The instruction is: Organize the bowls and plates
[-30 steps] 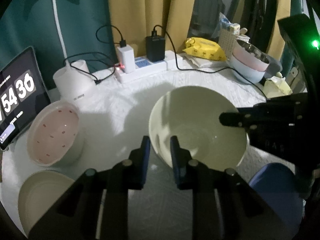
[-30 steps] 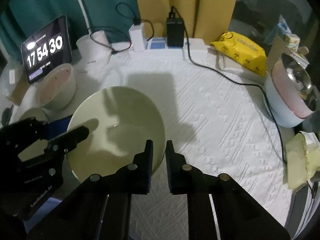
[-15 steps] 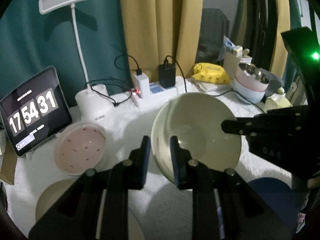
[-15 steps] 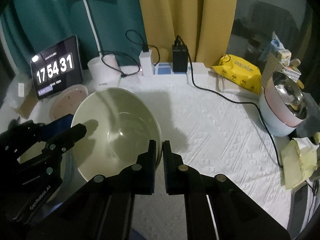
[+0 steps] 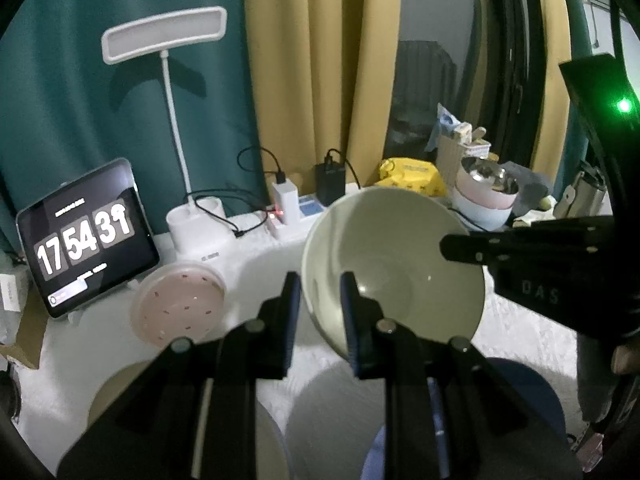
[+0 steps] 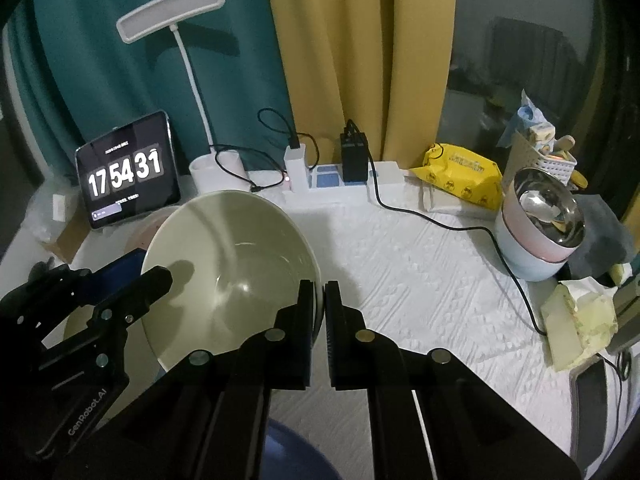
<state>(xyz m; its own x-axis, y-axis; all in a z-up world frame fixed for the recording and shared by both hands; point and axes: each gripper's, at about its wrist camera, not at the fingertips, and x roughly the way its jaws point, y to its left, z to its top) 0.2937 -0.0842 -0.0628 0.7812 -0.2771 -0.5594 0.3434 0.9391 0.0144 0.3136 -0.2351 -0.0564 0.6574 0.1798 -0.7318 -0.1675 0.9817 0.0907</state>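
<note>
Here, left gripper (image 5: 316,308) and right gripper (image 6: 319,312) clamped on cream bowl (image 6: 228,264) rim

Both views are dim and soft, with fisheye bending and black vignetting at the edges. Light falls from above and in front, throwing the lamp (image 5: 164,36) shadow onto the teal curtain (image 5: 60,80). The tablet clock (image 6: 126,170) glows; a green LED (image 5: 623,106) flares
</note>
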